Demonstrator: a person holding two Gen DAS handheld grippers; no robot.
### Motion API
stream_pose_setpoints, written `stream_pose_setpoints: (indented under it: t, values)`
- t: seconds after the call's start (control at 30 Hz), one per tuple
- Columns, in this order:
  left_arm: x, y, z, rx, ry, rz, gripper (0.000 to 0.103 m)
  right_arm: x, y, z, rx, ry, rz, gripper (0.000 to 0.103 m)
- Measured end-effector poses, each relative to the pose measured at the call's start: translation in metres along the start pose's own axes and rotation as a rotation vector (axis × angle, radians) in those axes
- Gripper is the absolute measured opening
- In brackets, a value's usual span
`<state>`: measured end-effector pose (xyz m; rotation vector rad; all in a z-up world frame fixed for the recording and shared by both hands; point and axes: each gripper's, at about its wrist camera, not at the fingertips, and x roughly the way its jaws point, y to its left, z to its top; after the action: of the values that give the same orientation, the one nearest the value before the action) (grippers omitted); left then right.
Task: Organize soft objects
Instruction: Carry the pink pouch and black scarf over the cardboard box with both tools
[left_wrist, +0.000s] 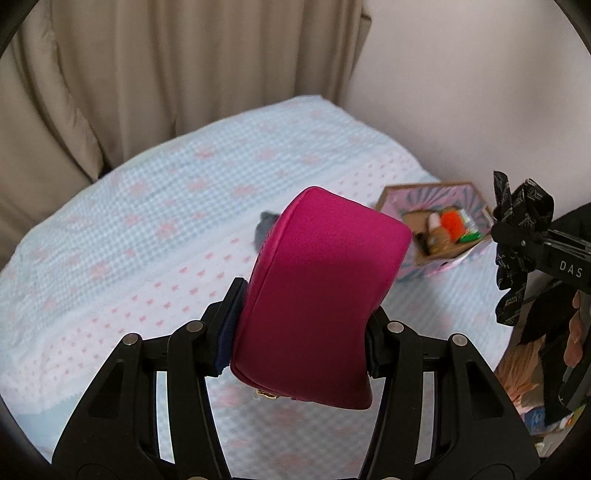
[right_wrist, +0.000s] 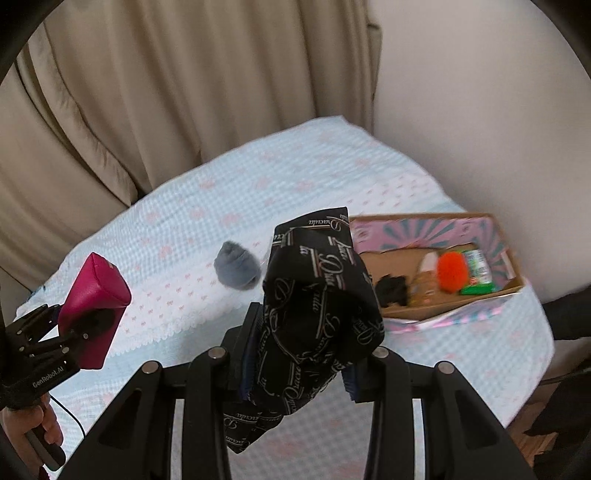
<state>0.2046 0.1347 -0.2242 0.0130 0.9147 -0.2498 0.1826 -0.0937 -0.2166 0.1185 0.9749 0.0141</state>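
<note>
Mid-task. Left claw (left_wrist: 301, 332) clamps pouch (left_wrist: 317, 295); right claw (right_wrist: 299, 354) clamps cloth (right_wrist: 317, 306); both aloft. Box (right_wrist: 480, 230) part-filled; grey sock (right_wrist: 236, 269) remains on bed (right_wrist: 184, 229).

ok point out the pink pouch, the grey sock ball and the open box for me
pink pouch (left_wrist: 314, 295): left wrist view, middle of its broad side.
grey sock ball (right_wrist: 236, 267): right wrist view, centre of the bundle on the bed.
open box (right_wrist: 406, 230): right wrist view, its patterned back wall.

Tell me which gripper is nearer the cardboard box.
Right. The right gripper, shut on black cloth, hangs just beside the box; the left gripper, holding the pink pouch, is farther off.
</note>
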Motion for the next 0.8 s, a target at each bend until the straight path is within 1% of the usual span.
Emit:
stream_pose_setpoints:
  t: [0.17,0.27,0.37,0.6,0.8]
  values:
    - [-0.022,-0.043,0.021,-0.014,-0.036,-0.029,0.049,-0.035,-0.035,0.012,0.012,-0.035,-0.005,0.034]
    - [-0.028,-0.074,0.033,-0.007,-0.053,-0.019,0.049,-0.048,-0.062,0.023,0.012,-0.048,0.007,0.034]
    - [-0.028,-0.106,0.047,-0.02,-0.059,-0.014,0.049,-0.052,-0.086,0.034,0.008,-0.051,0.02,0.034]
    - [0.005,-0.167,0.075,-0.064,-0.047,-0.023,0.049,-0.047,-0.153,0.061,0.004,-0.038,0.039,0.034]
    - [0.059,-0.211,0.099,-0.101,-0.006,-0.025,0.049,-0.011,-0.2,0.093,-0.041,0.02,0.072,0.034]
